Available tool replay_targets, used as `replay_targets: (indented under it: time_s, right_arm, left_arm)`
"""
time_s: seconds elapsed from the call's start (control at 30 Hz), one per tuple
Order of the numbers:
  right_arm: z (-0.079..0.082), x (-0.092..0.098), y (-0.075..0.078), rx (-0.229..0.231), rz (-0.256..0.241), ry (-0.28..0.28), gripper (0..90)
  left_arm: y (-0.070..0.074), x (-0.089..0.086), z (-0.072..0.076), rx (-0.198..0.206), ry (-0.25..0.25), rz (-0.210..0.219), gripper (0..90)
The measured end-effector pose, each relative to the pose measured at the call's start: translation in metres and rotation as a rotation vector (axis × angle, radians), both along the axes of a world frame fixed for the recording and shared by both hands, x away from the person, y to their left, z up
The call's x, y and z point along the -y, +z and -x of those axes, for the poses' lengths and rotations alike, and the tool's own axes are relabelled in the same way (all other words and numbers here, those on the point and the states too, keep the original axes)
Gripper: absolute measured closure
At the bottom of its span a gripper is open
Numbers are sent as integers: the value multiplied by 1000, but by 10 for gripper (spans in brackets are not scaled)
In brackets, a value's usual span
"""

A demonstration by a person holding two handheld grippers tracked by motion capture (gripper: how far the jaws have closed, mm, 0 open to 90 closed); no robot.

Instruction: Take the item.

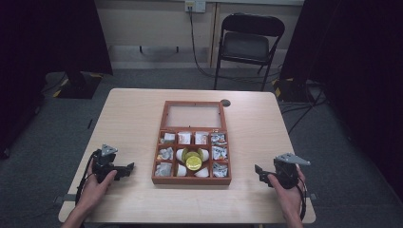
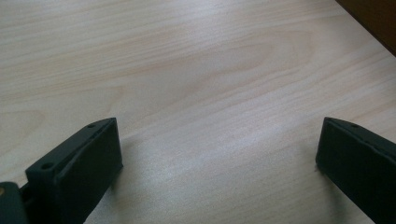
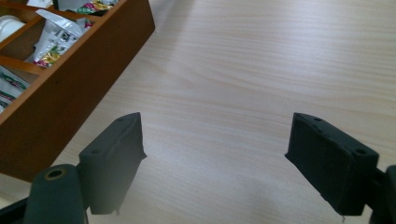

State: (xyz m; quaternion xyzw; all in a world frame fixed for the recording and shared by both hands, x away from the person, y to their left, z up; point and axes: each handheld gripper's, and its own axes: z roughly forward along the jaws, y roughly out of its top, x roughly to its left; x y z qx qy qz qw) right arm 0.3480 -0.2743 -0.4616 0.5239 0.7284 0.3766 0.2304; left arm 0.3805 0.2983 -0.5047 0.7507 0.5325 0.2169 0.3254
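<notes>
A brown wooden box (image 1: pixel 192 180) with its glass lid (image 1: pixel 194 115) laid open stands mid-table. Its compartments hold sachets (image 1: pixel 219 153), white pods and a yellow round item (image 1: pixel 193 163). My left gripper (image 1: pixel 127 170) rests on the table to the left of the box, jaws wide apart over bare wood (image 2: pixel 219 140). To the box's right, my right gripper (image 1: pixel 258 172) stands open with nothing between its jaws (image 3: pixel 215 140). The box's corner (image 3: pixel 70 84) shows at the left of the right gripper view, with sachets (image 3: pixel 53 39) inside.
The light wooden table (image 1: pixel 133 118) has bare wood around the box. A small dark disc (image 1: pixel 225 102) lies near the lid's far right corner. A black folding chair (image 1: pixel 247 42) stands beyond the table. Dark curtains hang at both sides.
</notes>
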Motion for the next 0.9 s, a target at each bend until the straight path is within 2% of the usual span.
replay_targets:
  time_s: [0.4, 0.57, 0.9]
  right_arm:
    - [-9, -19, 11, 10, -10, 61, 180]
    - [-17, -32, 21, 33, -12, 101, 184]
    - [-25, -50, 26, 28, -27, 164, 208]
  left_arm:
    - [0, 0, 0, 0, 0, -2, 0]
    - [0, 0, 0, 0, 0, -1, 0]
    - [0, 0, 0, 0, 0, -3, 0]
